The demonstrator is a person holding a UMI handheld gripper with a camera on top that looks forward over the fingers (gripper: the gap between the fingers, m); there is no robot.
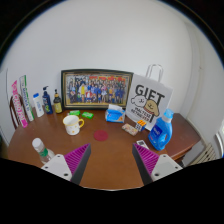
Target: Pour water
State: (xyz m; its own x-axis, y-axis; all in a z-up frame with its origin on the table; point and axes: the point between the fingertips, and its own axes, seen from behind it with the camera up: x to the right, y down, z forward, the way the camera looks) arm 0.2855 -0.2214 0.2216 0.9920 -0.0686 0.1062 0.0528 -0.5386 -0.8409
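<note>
The approach appears to be the step in hand: the tool (110, 160) is released, its 2 fingers spread and holding nothing. The small bottle (40, 149) stands on the surface (105, 150) just beside the left finger, while the mug (73, 124) sits beyond. Next, I judge, comes swinging left to grasp the bottle.

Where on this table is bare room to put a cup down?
The widest bare patch of table lies just ahead of the open tongs, bordered by the mug, the pink lid and the blue jug. It is crowded by the bottles and around the gift bag.
</note>
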